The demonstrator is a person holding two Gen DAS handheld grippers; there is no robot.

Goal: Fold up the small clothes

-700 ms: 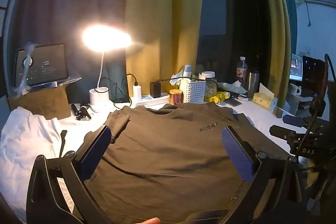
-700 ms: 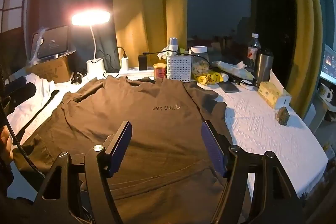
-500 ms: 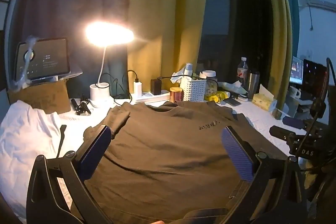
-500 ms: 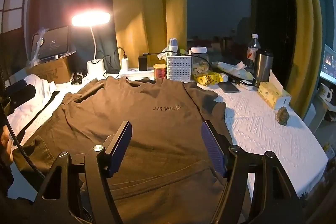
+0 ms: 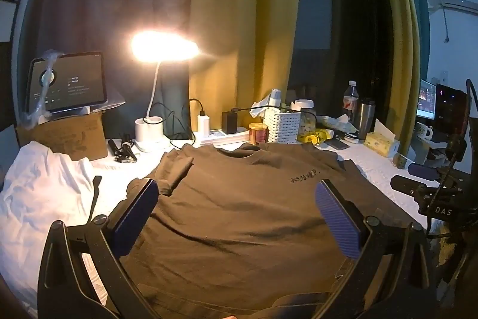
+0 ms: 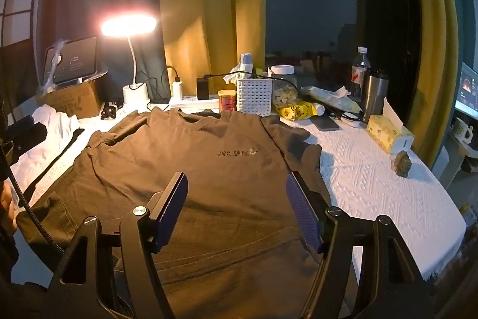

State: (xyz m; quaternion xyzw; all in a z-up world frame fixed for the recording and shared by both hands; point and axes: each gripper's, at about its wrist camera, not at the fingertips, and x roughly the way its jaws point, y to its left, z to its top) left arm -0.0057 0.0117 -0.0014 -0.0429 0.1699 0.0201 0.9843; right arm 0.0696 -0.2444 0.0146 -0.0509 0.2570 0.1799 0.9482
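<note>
Right now the left hand-held gripper (image 5: 236, 214) hangs with its jaws spread wide and nothing between them, low over the near half of the brown T-shirt (image 5: 239, 214), and the right hand-held gripper (image 6: 236, 211) is the same, wide apart and empty over the shirt's right side near the hem. The T-shirt lies face up and mostly flat on the bench (image 6: 373, 184), collar away from the person, with a small dark print on the chest; its left sleeve (image 5: 176, 169) is bunched and folded on itself, while the right sleeve (image 6: 298, 145) lies spread on the white textured cover. It looks like thin, soft knit: light, limp, likely to sag and drag wrinkles rather than hold a shape, so a pinch at an edge seems better than a grab at the middle (a shoulder seam and the hem corner on the same side would let one side fold over cleanly). Beyond the collar stands a white perforated basket (image 6: 254, 97) with a crumpled tissue and a pale bottle top poking out, a lidded clear jar (image 6: 283, 88) holding pale chunks, a small red tin (image 6: 227, 100), a steel tumbler (image 6: 375, 93) and a tissue box (image 6: 388, 133). A white garment (image 5: 38, 193) is heaped at the left.
</note>
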